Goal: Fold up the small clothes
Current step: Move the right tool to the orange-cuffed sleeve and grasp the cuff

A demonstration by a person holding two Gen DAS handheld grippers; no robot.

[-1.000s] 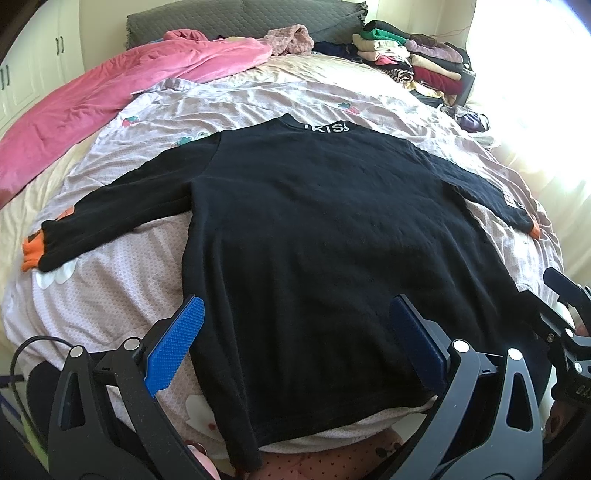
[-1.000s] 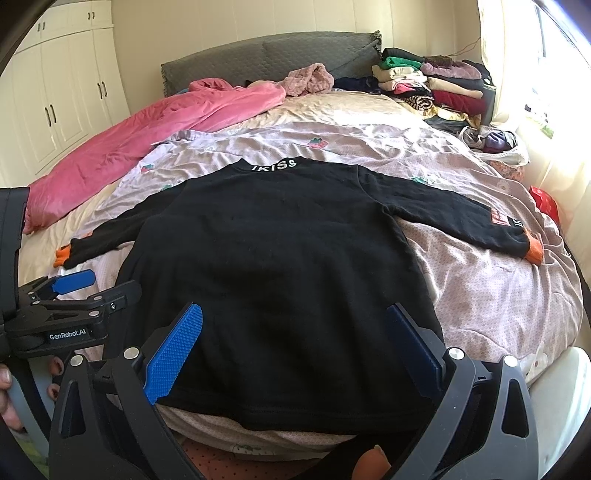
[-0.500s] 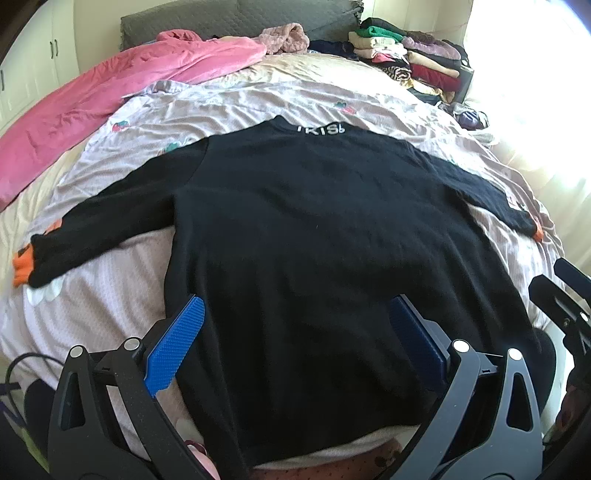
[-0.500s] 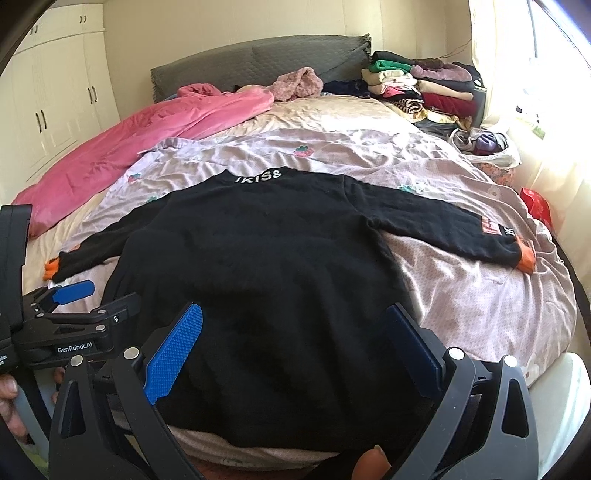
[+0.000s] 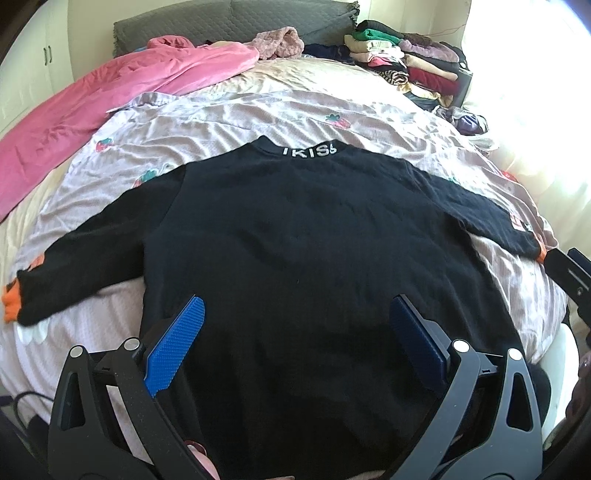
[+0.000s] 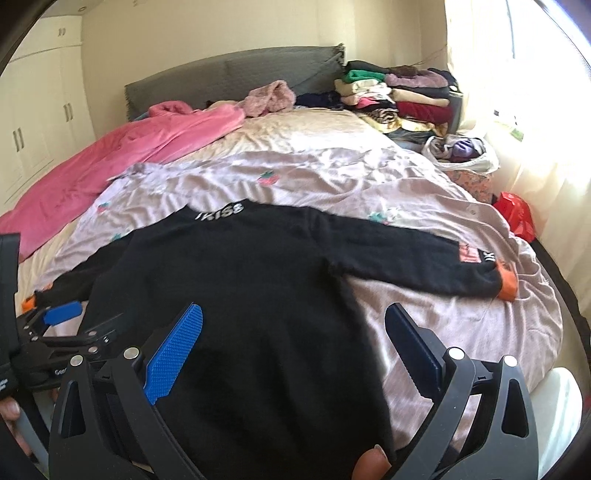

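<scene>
left wrist view low at the bed's point(image 5: 221, 118) foot edge, facing the headboard point(image 5: 236, 18), right wrist view just beside it, both close over the same black sweater point(image 5: 295, 258)

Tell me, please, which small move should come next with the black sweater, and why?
Probably bring the right tool to the right sleeve and fold it inward. The black sweater lies flat on the bed, both sleeves spread out, and both tools, left tool included, are open and hold nothing.

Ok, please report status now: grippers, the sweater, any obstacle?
Left gripper open, right gripper open, both empty. Black sweater flat, unfolded. Nothing on it.
</scene>
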